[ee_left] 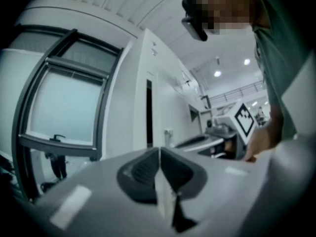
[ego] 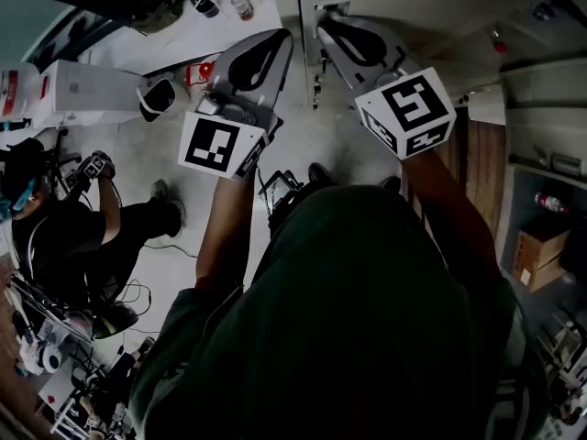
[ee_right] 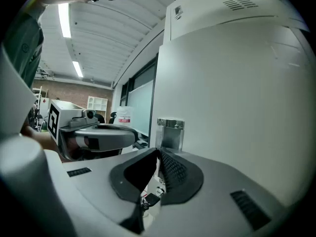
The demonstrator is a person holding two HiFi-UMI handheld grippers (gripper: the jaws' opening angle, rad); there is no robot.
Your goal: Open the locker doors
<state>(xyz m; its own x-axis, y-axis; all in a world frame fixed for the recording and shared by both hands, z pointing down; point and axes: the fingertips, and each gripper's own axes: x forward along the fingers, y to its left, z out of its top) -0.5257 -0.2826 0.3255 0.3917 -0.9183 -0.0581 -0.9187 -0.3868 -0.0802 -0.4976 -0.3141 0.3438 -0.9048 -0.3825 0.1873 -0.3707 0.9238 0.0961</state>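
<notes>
A tall pale locker (ee_right: 222, 19) fills the space ahead of the right gripper (ee_right: 159, 154) and to its right. Its door (ee_right: 237, 98) looks shut. The right gripper's jaws are pressed together with nothing between the pads, their tips just below a small metal latch (ee_right: 170, 132) on the door's edge. The left gripper (ee_left: 159, 152) hangs beside it, pointing level, jaws likewise closed and empty, with the locker ahead of it and slightly to its right.

Likely trouble: closed jaws cannot take the latch, so a pull from here would probably slide off the polished metal. The door may also be locked, and a tug would then only strain the latch. If the door does swing, it could strike the left gripper, which waits close alongside. A bunch of keys (ee_right: 148, 200) dangles below the right gripper's tips and could snag.

The locker is smooth, matt, flat-panelled sheet with a slotted vent near the top. The grippers are rounded grey plastic shells with dark ribbed rubber pads. The latch is a bright, boxy piece of chrome — the keys are small and glinting.
</notes>
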